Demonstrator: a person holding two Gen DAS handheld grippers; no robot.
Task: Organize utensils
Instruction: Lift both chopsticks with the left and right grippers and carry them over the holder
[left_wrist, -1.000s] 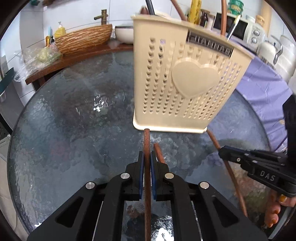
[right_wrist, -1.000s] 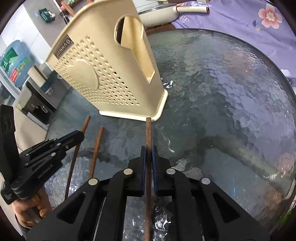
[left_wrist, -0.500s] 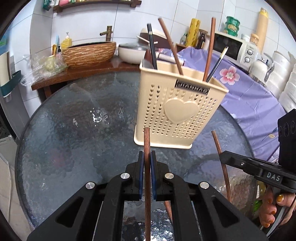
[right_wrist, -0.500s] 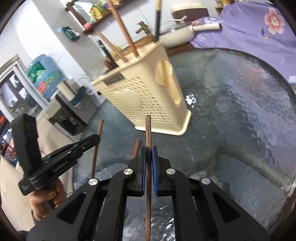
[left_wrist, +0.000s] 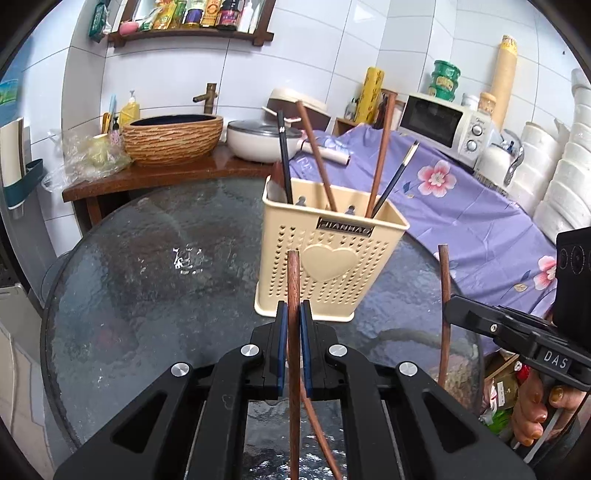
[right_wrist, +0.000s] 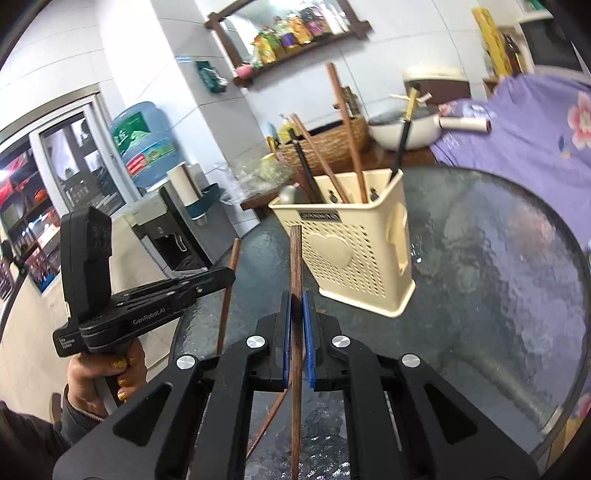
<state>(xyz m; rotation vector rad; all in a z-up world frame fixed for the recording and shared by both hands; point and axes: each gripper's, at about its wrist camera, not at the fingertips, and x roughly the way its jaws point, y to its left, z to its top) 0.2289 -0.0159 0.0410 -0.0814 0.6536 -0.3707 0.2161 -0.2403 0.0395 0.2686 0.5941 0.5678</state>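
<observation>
1. The left gripper (left_wrist: 294, 314) is clamping a brown wooden chopstick (left_wrist: 293, 295) between its blue pads, with the stick running straight out along the fingers and its tip sticking up past them.
2. The right gripper (right_wrist: 296, 302) is gripping a second wooden chopstick (right_wrist: 296, 266) the same way, its tip pointing up in front of the holder.
3. The cream perforated utensil holder (left_wrist: 332, 266) is standing upright on the round glass table (left_wrist: 147, 277), just beyond both grippers, with a heart shape facing them.
4. Several chopsticks (left_wrist: 380, 155) are already leaning inside the holder.
5. Another brown chopstick (left_wrist: 317, 424) is lying on the glass beneath the left gripper.
6. In the right wrist view, a hand (right_wrist: 103, 373) is holding the left gripper's handle.
</observation>
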